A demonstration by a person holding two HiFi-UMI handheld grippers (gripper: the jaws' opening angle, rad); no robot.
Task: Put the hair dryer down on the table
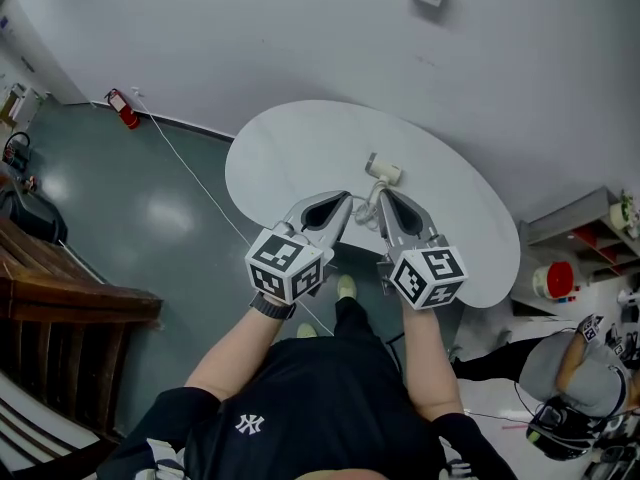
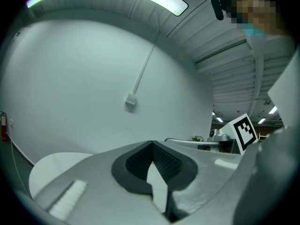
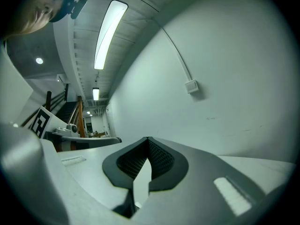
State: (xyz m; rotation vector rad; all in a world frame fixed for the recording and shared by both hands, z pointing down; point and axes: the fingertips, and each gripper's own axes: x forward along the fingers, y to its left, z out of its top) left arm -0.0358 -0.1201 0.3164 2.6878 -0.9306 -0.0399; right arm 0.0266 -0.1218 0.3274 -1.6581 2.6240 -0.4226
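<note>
A small pale hair dryer [image 1: 384, 171] lies on the round white table [image 1: 300, 148], its cord [image 1: 367, 212] trailing toward the table's near edge. Both grippers hover side by side just short of it, tilted up toward the wall. My left gripper [image 1: 345, 199] is shut and holds nothing; in its own view the left gripper [image 2: 152, 143] shows jaws meeting at the tip. My right gripper [image 1: 382, 196] is likewise shut and empty, as the right gripper [image 3: 148, 138] shows in its own view. The dryer is hidden in both gripper views.
A red fire extinguisher [image 1: 123, 108] stands by the wall at left, and a white cable [image 1: 190, 173] runs across the floor. Wooden stairs [image 1: 60, 303] are at far left. Shelves [image 1: 585, 233] and a crouching person [image 1: 565, 368] are at right.
</note>
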